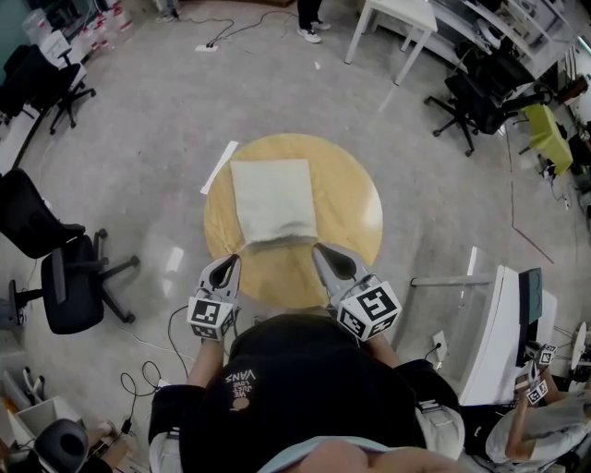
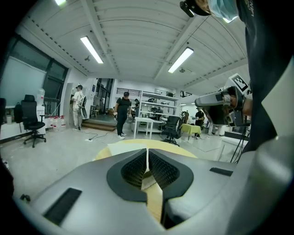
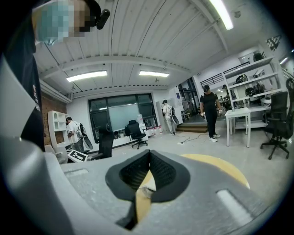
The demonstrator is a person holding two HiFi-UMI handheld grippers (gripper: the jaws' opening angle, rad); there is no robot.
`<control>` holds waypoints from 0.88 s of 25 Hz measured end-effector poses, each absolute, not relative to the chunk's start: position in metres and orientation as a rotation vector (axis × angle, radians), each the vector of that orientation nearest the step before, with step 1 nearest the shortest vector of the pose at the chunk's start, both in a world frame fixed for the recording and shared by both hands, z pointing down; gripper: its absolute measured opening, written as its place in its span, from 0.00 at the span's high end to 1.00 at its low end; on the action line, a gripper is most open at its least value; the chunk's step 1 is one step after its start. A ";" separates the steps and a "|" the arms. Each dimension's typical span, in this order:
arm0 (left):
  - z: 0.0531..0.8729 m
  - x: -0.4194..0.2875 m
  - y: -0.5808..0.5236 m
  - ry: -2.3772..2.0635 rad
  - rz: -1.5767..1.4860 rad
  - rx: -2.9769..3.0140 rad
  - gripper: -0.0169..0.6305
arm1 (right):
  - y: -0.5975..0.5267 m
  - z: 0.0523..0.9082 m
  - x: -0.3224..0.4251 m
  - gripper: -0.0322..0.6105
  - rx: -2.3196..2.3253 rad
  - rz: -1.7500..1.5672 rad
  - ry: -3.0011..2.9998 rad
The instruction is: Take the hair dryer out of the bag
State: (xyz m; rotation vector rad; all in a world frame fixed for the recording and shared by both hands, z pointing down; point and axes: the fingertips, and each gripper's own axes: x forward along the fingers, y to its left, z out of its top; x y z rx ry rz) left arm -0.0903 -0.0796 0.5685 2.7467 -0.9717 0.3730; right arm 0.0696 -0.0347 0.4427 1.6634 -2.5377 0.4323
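A pale fabric bag lies flat on the round wooden table, its near edge toward me. The hair dryer is not visible; I cannot tell whether it is inside. My left gripper sits at the table's near edge, just left of the bag's near corner, jaws shut with nothing between them. My right gripper is at the bag's near right corner, also shut and empty. In the left gripper view the shut left gripper points across the table toward the bag. The right gripper shows shut over the table.
Black office chairs stand on the floor at my left and one at far right. A white table and a standing person's feet are beyond. Cables lie by my feet. A white strip hangs off the table's left edge.
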 end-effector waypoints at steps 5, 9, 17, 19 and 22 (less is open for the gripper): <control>0.589 -0.082 -0.089 -0.954 0.439 2.732 0.95 | -0.041 0.446 0.076 0.95 1.658 0.437 -2.530; 0.606 -0.080 -0.097 -0.934 0.461 2.708 0.95 | -0.044 0.450 0.077 0.95 1.648 0.447 -2.519; 0.641 -0.076 -0.108 -0.910 0.548 2.654 0.95 | -0.043 0.454 0.081 0.95 1.657 0.458 -2.496; 0.647 -0.076 -0.113 -0.913 0.552 2.644 0.95 | -0.044 0.455 0.081 0.95 1.658 0.465 -2.489; 0.654 -0.075 -0.116 -0.891 0.590 2.639 0.95 | -0.044 0.458 0.078 0.95 1.661 0.478 -2.478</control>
